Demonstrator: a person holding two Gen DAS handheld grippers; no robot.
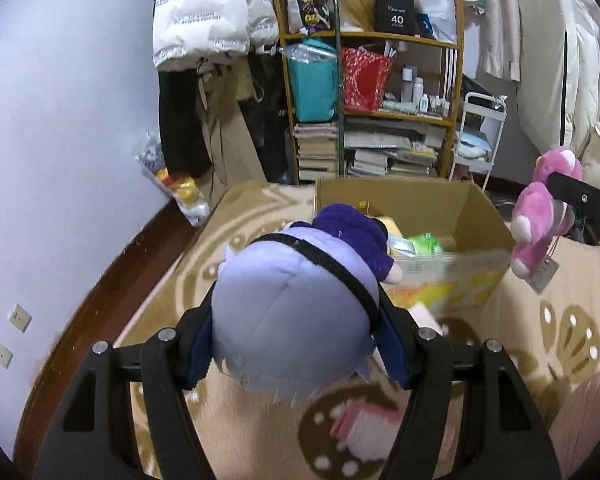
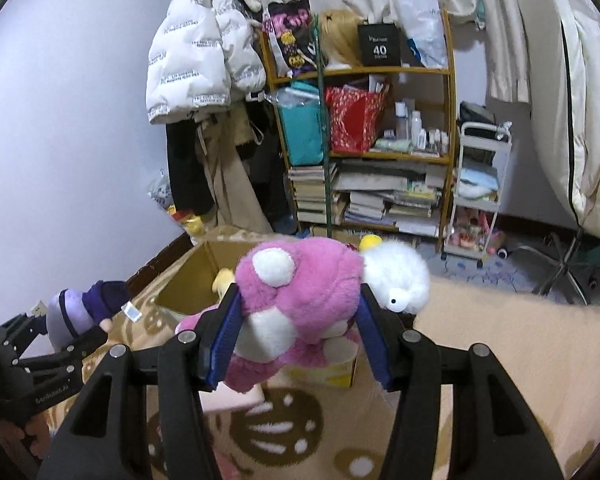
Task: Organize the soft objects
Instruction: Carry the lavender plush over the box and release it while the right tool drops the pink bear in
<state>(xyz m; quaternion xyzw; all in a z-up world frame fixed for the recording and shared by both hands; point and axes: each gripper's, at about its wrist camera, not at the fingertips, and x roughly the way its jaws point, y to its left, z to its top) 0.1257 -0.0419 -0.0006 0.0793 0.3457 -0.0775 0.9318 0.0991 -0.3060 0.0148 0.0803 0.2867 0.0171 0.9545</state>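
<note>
Gripping lavender-haired doll (image 1: 288, 300), left gripper (image 1: 296, 344); right gripper (image 2: 300, 340) clamps pink plush (image 2: 300, 292).

Quick count from my end: two plush toys up in the air, one purple doll (image 1: 296, 300) and one pink bear (image 2: 300, 304). One white fluffy plush (image 2: 400, 276) behind it, one cardboard box (image 1: 480, 216), one bookshelf (image 1: 380, 40), one white cart (image 2: 480, 184).
</note>
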